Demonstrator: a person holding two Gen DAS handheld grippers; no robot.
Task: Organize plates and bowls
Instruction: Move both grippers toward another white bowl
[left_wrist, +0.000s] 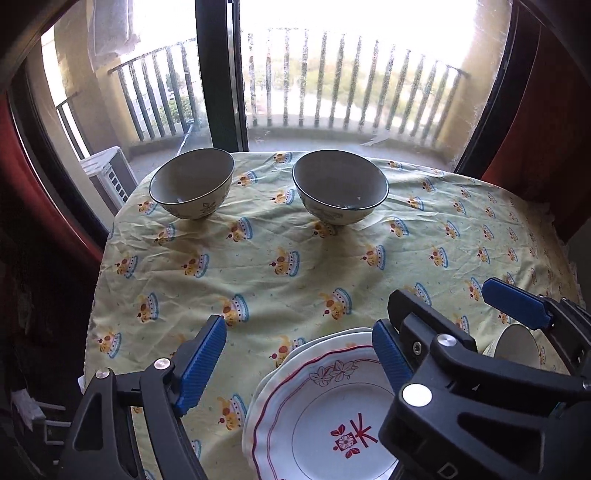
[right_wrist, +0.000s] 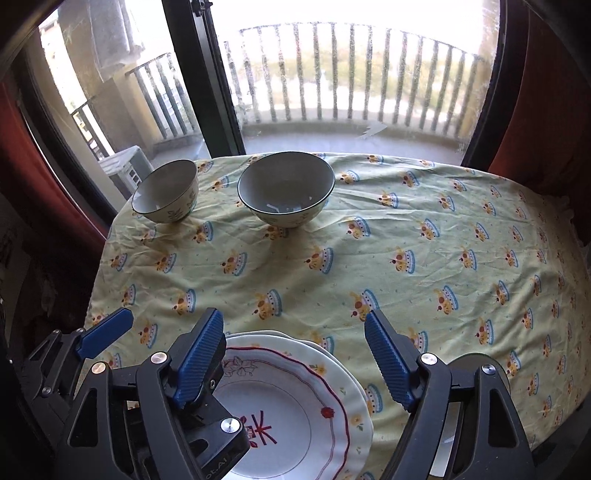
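Both grippers tilt steeply down over the plates (right_wrist: 295, 406) at the bench's near edge, left gripper (left_wrist: 295, 365) and right gripper (right_wrist: 295, 362) gaping wide, nothing held.

A thin, wrinkled pale-yellow printed cotton-like cloth (left_wrist: 280, 236) with a matt weave covers the counter. The two grey-lined, dark-rimmed ceramic bowls (left_wrist: 192, 182) (left_wrist: 340, 186) at twelve o'clock and the white red-trimmed scalloped plates (left_wrist: 325, 424) at six o'clock look glazed, smooth and glossy. The tongs (left_wrist: 295, 365) have matt black plastic arms, ribbed blue rubbery pads (left_wrist: 201, 363) and shiny metal rivets (left_wrist: 416, 394).
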